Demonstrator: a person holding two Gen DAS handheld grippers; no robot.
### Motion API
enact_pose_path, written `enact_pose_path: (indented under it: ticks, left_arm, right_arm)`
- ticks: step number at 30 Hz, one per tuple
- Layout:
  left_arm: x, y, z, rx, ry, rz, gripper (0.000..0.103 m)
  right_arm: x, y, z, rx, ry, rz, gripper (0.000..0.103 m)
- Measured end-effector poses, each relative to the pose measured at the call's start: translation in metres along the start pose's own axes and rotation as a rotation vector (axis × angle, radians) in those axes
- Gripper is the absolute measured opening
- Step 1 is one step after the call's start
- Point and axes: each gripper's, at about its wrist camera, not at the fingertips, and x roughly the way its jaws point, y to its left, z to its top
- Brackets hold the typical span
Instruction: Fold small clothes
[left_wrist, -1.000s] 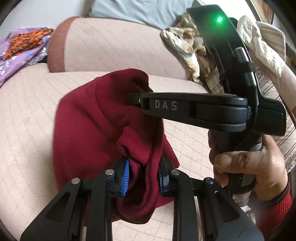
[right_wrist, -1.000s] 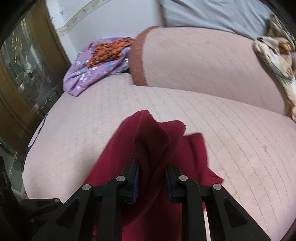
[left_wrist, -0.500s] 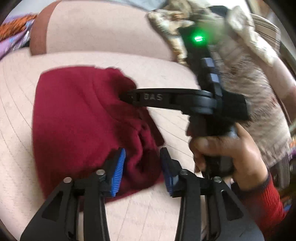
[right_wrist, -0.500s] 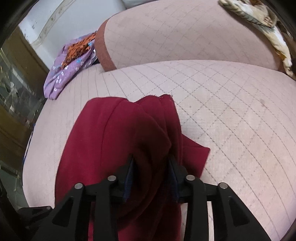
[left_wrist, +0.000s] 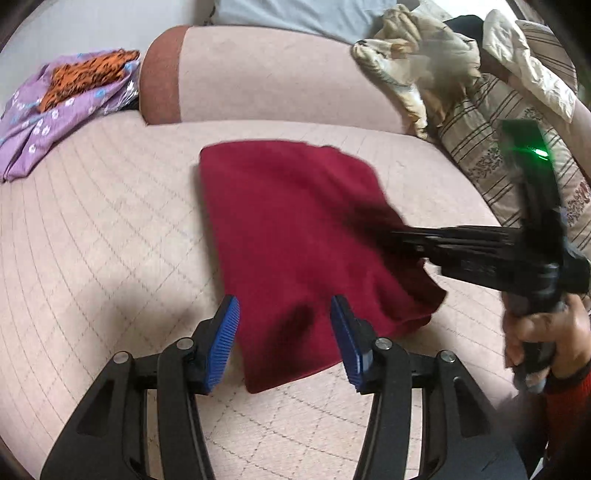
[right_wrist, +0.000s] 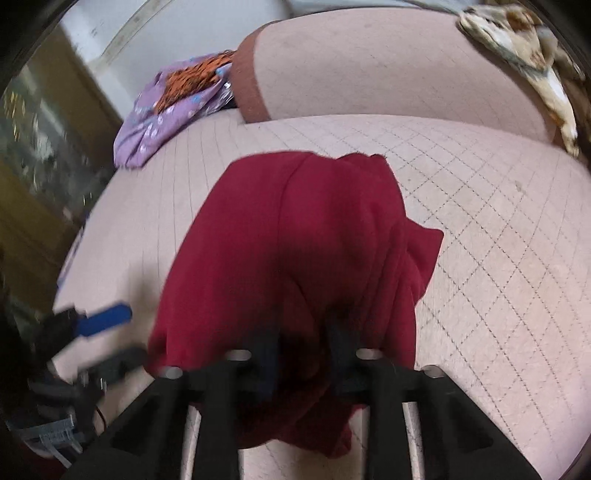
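On quilted bed (left_wrist: 110, 229), maroon garment (left_wrist: 295, 236).

Your right gripper's (right_wrist: 301, 354) fingertips are buried in the red garment (right_wrist: 295, 258); motion blur smears their pads.

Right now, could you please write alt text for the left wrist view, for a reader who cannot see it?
A dark red garment lies folded on a pink quilted bed, the open left gripper straddling its near edge. The right gripper reaches over its right side.
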Motion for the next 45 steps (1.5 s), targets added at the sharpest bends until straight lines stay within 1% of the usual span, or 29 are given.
enact_pose_path:
  ticks: [3,6,9,11,12,13,14,16,17,18,19,21,23,24,27,28,29,30,31,33,34,36,37,40,43,45]
  left_arm:
    - [0.011,0.001,-0.01,0.0,0.025,0.01,0.05]
    - [0.019,0.002,-0.027,-0.007,0.06,0.019,0.051]
    - [0.017,0.002,-0.029,-0.016,0.052,0.028,0.052]
    - [0.009,0.001,-0.027,-0.02,0.035,0.027,0.052]
    - [0.006,0.001,-0.025,-0.02,0.024,0.031,0.052]
    - [0.003,0.001,-0.022,-0.018,0.008,0.043,0.052]
    - [0.002,0.002,-0.02,-0.02,0.0,0.05,0.054]
    - [0.003,0.005,-0.014,-0.038,-0.019,0.067,0.06]
    - [0.005,0.006,-0.011,-0.057,-0.025,0.072,0.062]
    - [0.008,0.006,-0.008,-0.071,-0.026,0.074,0.062]
    - [0.01,0.007,-0.006,-0.077,-0.026,0.074,0.063]
    - [0.015,0.005,-0.003,-0.078,-0.029,0.084,0.067]
    - [0.02,0.002,0.0,-0.07,-0.037,0.088,0.069]
    - [0.021,0.001,0.001,-0.066,-0.038,0.088,0.071]
    - [0.028,0.0,0.004,-0.063,-0.041,0.087,0.077]
    - [0.029,0.0,0.004,-0.064,-0.04,0.086,0.078]
    - [0.033,0.0,0.004,-0.065,-0.037,0.082,0.079]
    - [0.034,0.0,0.004,-0.066,-0.036,0.08,0.082]
    - [0.036,0.001,0.004,-0.069,-0.036,0.076,0.083]
    - [0.039,0.002,0.004,-0.081,-0.035,0.062,0.085]
    - [0.039,0.003,0.005,-0.084,-0.033,0.054,0.085]
    - [0.038,0.006,0.007,-0.087,-0.029,0.029,0.085]
    - [0.039,0.007,0.008,-0.091,-0.024,0.012,0.085]
    - [0.043,0.018,0.013,-0.136,0.007,-0.068,0.085]
    - [0.052,0.028,0.017,-0.181,0.046,-0.131,0.086]
    - [0.056,0.03,0.019,-0.188,0.05,-0.146,0.088]
  right_arm:
    - [-0.008,-0.001,-0.01,-0.022,-0.016,-0.032,0.017]
    - [-0.008,-0.013,-0.018,-0.002,-0.013,-0.052,0.017]
    - [0.007,-0.014,-0.024,-0.007,0.034,-0.084,0.017]
    - [0.0,-0.013,-0.022,-0.009,0.03,-0.084,0.018]
    - [-0.006,-0.014,-0.021,0.009,0.024,-0.068,0.02]
    - [-0.013,-0.018,-0.02,0.043,0.014,-0.042,0.026]
    - [-0.019,-0.023,-0.019,0.083,-0.002,-0.021,0.028]
    - [-0.032,-0.029,-0.015,0.15,-0.052,0.006,0.043]
    - [-0.036,-0.029,-0.013,0.158,-0.084,0.01,0.047]
    - [-0.041,-0.028,-0.01,0.163,-0.123,0.006,0.057]
    - [-0.041,-0.027,-0.007,0.168,-0.144,-0.001,0.065]
    - [-0.035,-0.025,-0.004,0.181,-0.169,-0.008,0.067]
    - [-0.019,-0.024,0.0,0.182,-0.147,-0.005,0.067]
    - [-0.01,-0.022,0.002,0.176,-0.131,-0.009,0.065]
    - [0.012,-0.021,0.0,0.132,-0.079,-0.078,0.06]
    - [0.017,-0.024,-0.002,0.123,-0.07,-0.1,0.06]
    - [0.019,-0.027,-0.004,0.123,-0.07,-0.102,0.06]
    - [0.021,-0.03,-0.005,0.123,-0.073,-0.102,0.062]
    - [0.022,-0.031,-0.006,0.114,-0.082,-0.11,0.071]
    - [0.022,-0.031,-0.007,0.096,-0.099,-0.173,0.086]
    - [0.022,-0.033,-0.007,0.092,-0.107,-0.177,0.085]
    - [0.021,-0.04,-0.008,0.122,-0.112,-0.131,0.086]
    - [0.023,-0.045,-0.008,0.148,-0.112,-0.099,0.089]
    - [0.03,-0.058,-0.008,0.197,-0.111,-0.036,0.094]
    - [0.038,-0.066,-0.007,0.219,-0.117,0.032,0.096]
    - [0.04,-0.067,-0.006,0.223,-0.128,0.058,0.096]
